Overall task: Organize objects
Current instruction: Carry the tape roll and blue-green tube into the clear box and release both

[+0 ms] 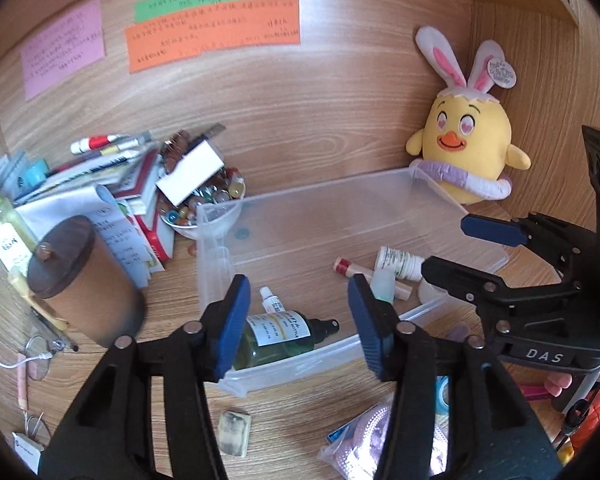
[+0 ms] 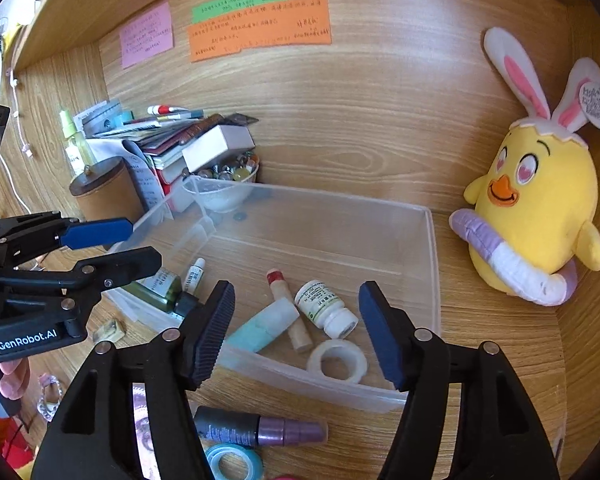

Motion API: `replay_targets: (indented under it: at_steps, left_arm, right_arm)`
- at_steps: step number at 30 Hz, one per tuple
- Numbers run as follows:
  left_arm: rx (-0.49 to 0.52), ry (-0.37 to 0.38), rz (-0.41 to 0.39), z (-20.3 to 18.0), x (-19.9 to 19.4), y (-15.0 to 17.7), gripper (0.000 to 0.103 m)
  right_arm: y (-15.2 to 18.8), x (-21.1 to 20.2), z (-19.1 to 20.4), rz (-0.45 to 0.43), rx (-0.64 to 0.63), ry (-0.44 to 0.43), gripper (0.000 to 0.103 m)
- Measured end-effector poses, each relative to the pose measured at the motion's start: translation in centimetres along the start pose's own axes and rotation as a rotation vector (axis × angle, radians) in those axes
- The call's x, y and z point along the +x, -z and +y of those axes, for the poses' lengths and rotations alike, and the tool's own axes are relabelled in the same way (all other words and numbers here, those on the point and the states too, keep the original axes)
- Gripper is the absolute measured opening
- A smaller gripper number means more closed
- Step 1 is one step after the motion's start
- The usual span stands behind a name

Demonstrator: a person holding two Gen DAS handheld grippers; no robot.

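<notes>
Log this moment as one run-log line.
task: organize objects | left gripper: open, empty | right gripper: open, empty | clear bin: holds green bottle, pill bottle, tape ring

The desk (image 2: 480, 360) and back panel (image 2: 380, 100) are finished in smooth wood-grain laminate with a soft sheen. The bin (image 2: 434, 264) is made of frosted, translucent plastic. The chick toy (image 2: 540, 208) is covered in matt plush cloth. The notes (image 2: 260, 28) are of matt coloured paper. Each tool, left (image 1: 300, 320) and right (image 2: 296, 332), is moulded in black matt plastic, with ribbed blue pads (image 2: 214, 332) and shiny metal rivets (image 2: 423, 335). The green bottle (image 1: 276, 338) looks glossy.
</notes>
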State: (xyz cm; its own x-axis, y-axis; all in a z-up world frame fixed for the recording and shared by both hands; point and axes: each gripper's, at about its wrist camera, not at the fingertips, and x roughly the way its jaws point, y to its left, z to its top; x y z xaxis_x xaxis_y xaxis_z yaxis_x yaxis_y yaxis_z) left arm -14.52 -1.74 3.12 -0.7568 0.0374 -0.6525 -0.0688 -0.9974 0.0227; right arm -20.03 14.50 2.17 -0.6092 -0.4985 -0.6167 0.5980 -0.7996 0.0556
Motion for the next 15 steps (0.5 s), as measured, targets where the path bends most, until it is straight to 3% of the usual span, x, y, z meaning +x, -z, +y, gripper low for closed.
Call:
replay_targets:
  at_steps: [5,7,11,15]
  left_arm:
    - [0.001,-0.028,-0.064,0.0,-2.5,0.7,0.068]
    - [-0.002,-0.038,-0.080,0.0,-3.3,1.2,0.072]
    - [-0.018,-0.034,-0.079,0.3,-4.4,2.3,0.076]
    - [-0.035,-0.048,-0.066,0.6,-5.3,3.6,0.082]
  right_arm:
    - [0.7,-2.0,0.8,-0.014,-0.028,-0.013,0.067]
    - [1.1,-2.7,0.9,-0.019,-0.028,-0.019,0.074]
    - [2.0,-3.8,0.9,-0.016,-0.002,-0.056,0.077]
    - [2.9,-4.6,1.2,-0.015,-0.012,-0.040,0.079]
